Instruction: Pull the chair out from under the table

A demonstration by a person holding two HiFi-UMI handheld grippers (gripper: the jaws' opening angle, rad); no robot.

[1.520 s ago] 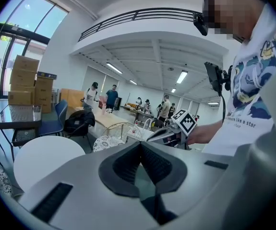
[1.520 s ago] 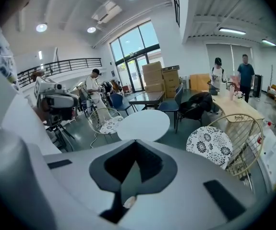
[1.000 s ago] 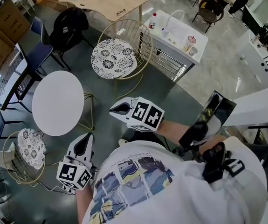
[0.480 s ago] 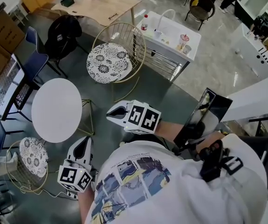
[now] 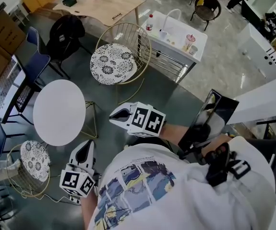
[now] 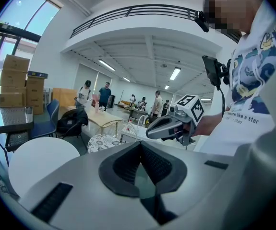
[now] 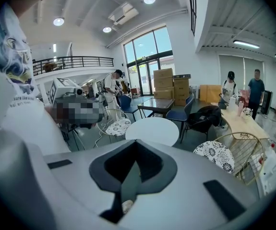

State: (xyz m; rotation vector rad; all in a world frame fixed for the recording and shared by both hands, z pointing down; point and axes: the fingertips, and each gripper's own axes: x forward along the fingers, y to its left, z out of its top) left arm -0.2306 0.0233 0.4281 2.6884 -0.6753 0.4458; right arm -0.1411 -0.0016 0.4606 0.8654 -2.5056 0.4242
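Beside the worktop [image 5: 59, 111], your chair [image 5: 33, 158] looks light, stiff; grip its wire rim [image 5: 20, 185]. Left claw [image 5: 87, 145] and right claw [image 5: 114, 119] are closed, empty.

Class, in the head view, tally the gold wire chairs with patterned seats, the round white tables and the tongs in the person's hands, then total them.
Gold wire chairs: 2
Round white tables: 1
Tongs: 2
Total: 5

The table [image 5: 59, 112] stands between two chairs: the far chair [image 5: 113, 63] is behind it to the right, the near chair [image 5: 32, 160] just before it, leftward.
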